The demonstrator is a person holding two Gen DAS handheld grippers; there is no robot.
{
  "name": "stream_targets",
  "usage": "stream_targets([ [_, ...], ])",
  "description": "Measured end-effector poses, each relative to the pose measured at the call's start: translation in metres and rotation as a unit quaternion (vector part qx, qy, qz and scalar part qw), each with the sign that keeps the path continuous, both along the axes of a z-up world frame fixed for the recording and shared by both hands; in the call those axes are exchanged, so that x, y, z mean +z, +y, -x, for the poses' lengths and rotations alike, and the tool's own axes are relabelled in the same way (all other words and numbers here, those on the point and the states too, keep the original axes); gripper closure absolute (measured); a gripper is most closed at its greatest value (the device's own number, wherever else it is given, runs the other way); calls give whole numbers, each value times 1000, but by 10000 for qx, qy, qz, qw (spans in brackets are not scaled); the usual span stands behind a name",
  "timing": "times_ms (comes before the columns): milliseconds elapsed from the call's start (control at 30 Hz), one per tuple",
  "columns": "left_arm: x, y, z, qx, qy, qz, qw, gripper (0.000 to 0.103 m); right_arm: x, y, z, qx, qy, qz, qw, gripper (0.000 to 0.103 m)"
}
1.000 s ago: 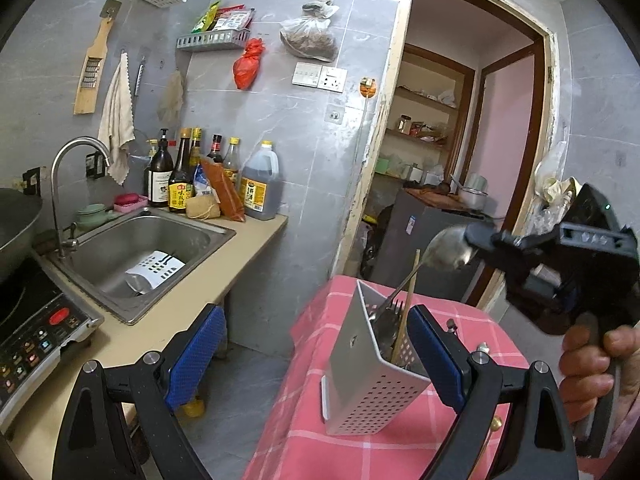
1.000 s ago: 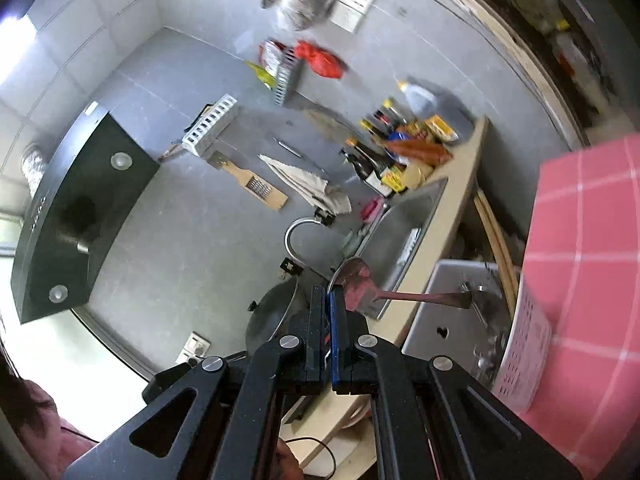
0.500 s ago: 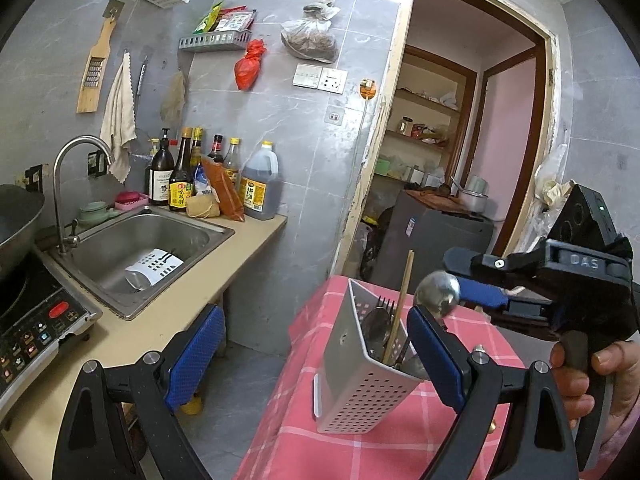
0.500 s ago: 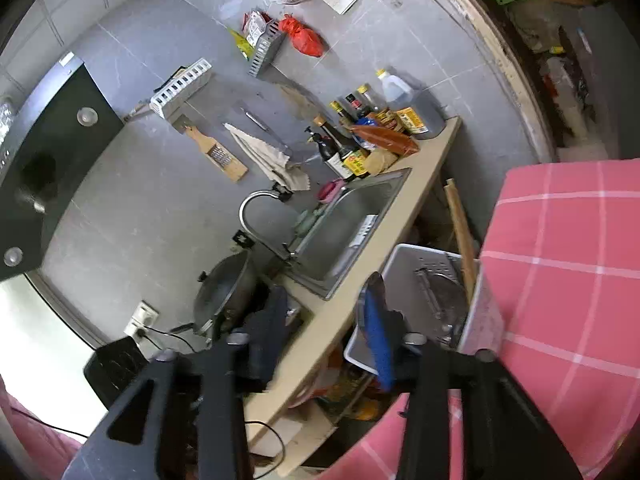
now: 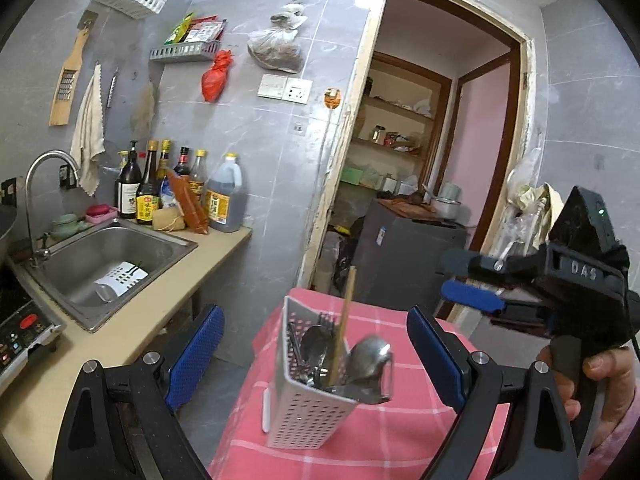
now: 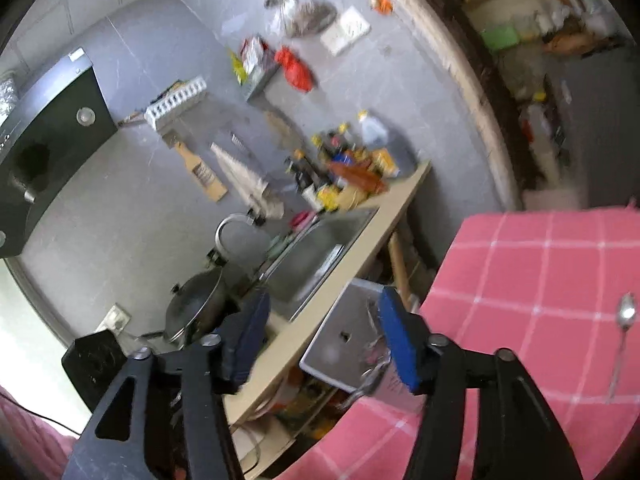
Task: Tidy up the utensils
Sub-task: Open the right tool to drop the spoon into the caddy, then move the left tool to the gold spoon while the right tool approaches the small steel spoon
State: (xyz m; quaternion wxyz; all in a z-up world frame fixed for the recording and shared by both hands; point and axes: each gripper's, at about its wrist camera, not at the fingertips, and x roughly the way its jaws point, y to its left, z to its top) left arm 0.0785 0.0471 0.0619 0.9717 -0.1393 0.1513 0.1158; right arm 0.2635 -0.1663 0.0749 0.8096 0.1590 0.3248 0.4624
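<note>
Your kitchen wall point(image 5: 256, 128) of grey tile fills most of the left wrist view, w/ a doorway point(image 5: 448, 128) to the right of it. Below, the beige counter point(image 5: 100, 340) runs along the wall and carries the steel sink point(image 5: 116, 256); a white perforated thing lies in the basin. Bottles point(image 5: 176, 192) stand in a row behind the sink, against the wall.

Next down: your table w/ the pink checked cloth point(image 5: 360, 436), just beside the counter's end. On it the white perforated utensil holder point(image 5: 308, 412) stands tilted, leaning away from the left gripper. Inside: a large spoon point(image 5: 370, 360) at the right end, blurred, a 2nd spoon and a fork point(image 5: 326, 320) toward the left, and one wooden chopstick point(image 5: 344, 320) sticking up highest.

Your left gripper point(image 5: 316, 356) is spread wide, blue pads either side of the holder in view but nothing btwn them is touched.

Your right gripper point(image 6: 320, 336) has its jaws opening, nothing btwn the pads; in the left wrist view it sits up and to the right of the holder, gripped by your right hand point(image 5: 600, 384).

Smallest: a spoon point(image 6: 622, 344) lies flat on the cloth, well apart from the holder, at the right edge of the right wrist view.
</note>
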Motion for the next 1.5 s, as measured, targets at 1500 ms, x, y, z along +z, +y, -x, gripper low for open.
stream_targets([
  [1500, -162, -201, -118, -2634, 2242, -498, 9370, 28, -140, -211, -22, -1938, -371, 1740, 9648, 18],
])
